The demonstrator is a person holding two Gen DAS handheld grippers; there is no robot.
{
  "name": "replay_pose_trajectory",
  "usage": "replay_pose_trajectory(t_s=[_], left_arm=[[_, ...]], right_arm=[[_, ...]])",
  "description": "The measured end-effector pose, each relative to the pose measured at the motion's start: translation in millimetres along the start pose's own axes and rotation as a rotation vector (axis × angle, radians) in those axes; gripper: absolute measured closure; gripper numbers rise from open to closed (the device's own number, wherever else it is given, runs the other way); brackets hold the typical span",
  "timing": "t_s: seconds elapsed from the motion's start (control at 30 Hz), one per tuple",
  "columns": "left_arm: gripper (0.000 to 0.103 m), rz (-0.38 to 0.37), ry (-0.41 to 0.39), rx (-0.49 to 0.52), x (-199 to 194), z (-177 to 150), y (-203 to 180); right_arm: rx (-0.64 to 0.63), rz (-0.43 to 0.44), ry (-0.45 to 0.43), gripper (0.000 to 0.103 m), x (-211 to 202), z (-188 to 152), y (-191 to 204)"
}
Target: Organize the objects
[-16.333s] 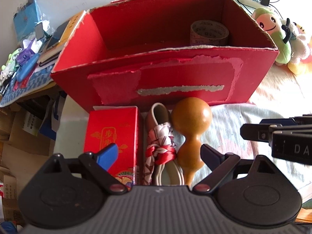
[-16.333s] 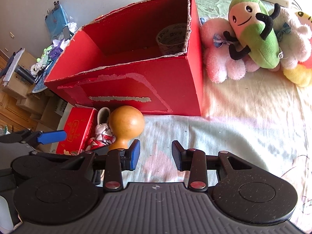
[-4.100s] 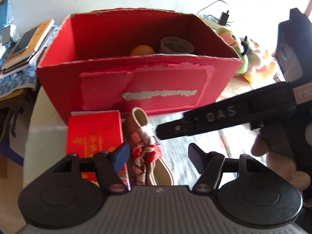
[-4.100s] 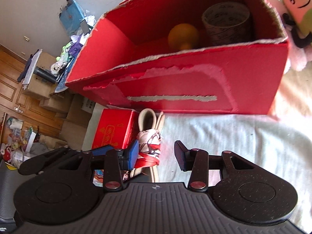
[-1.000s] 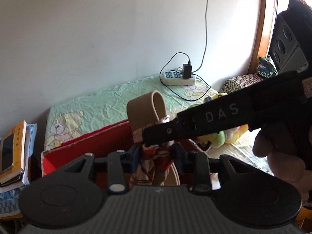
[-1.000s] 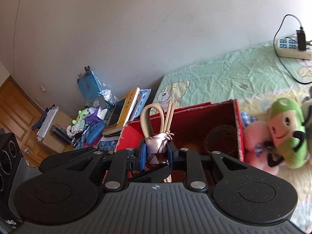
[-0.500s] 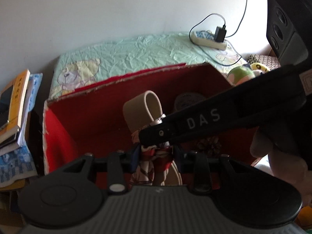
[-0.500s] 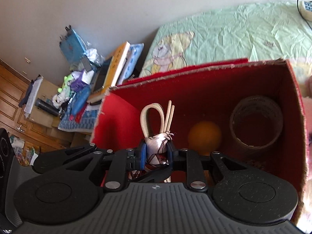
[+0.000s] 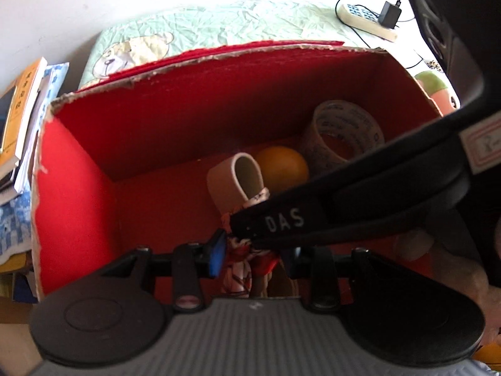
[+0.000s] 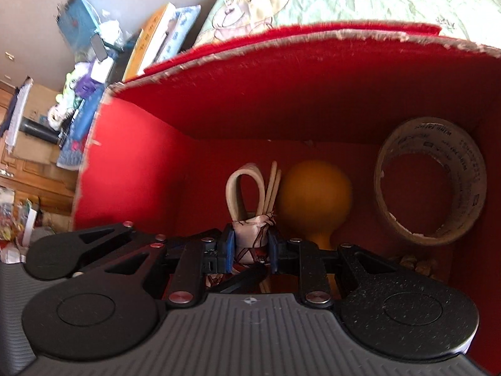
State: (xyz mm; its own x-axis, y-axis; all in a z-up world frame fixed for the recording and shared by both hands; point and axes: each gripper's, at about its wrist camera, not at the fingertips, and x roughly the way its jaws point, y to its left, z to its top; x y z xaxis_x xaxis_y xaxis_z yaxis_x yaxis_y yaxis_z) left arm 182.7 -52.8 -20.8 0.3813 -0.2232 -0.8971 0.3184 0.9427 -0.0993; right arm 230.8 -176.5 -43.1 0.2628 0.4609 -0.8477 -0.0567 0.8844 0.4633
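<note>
A beige strap bundle (image 9: 233, 181) tied with a red and white patterned scarf hangs inside the red cardboard box (image 9: 75, 169). My left gripper (image 9: 253, 258) stands a little wider than the scarf wrap, its jaws close beside it. My right gripper (image 10: 249, 246) is shut on the scarf wrap of the bundle (image 10: 252, 228). The right gripper's arm crosses the left wrist view from the right. An orange gourd (image 10: 313, 200) and a roll of tape (image 10: 432, 181) lie on the box floor beside the bundle.
The box (image 10: 131, 156) stands on a bed with a pale green sheet (image 9: 219, 28). Books (image 9: 18, 116) and clutter lie to the left. A power strip (image 9: 366, 18) and a plush toy (image 9: 435, 91) are at the right.
Both grippers have carried the bundle down into the box. The left gripper's jaws have parted slightly from the scarf wrap. The right gripper stays closed on it.
</note>
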Motion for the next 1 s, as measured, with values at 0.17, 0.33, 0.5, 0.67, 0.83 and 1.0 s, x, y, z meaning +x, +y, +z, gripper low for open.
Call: replay_pose_trajectory(t_s=[0.17, 0.33, 0.5, 0.67, 0.83, 1.0], left_arm=[[0.056, 0.024, 0.022, -0.01, 4.3, 5.0, 2.0], [0.05, 0.035, 0.03, -0.002, 6.7, 8.1, 2.5], [0.045, 0.048, 0.033, 0.016, 8.1, 7.9, 1.7], [0.038, 0.068, 0.03, 0.031, 9.1, 9.1, 3.6], [0.033, 0.063, 0.031, 0.032, 8.6, 9.5, 4.3], [0.028, 0.066, 0.021, 0.039, 6.9, 9.9, 6.4]], right_arm=[[0.007, -0.037, 0.023, 0.08, 2.4, 5.1, -5.0], [-0.004, -0.061, 0.02, 0.081, 0.9, 4.0, -5.0], [-0.038, -0.093, 0.029, 0.08, 0.9, 5.3, 1.2], [-0.01, -0.079, 0.038, 0.08, 1.2, 5.9, -5.1], [-0.038, -0.097, 0.001, 0.08, -5.4, -2.9, -1.8], [-0.03, -0.092, -0.033, 0.081, -11.4, -6.7, -4.7]])
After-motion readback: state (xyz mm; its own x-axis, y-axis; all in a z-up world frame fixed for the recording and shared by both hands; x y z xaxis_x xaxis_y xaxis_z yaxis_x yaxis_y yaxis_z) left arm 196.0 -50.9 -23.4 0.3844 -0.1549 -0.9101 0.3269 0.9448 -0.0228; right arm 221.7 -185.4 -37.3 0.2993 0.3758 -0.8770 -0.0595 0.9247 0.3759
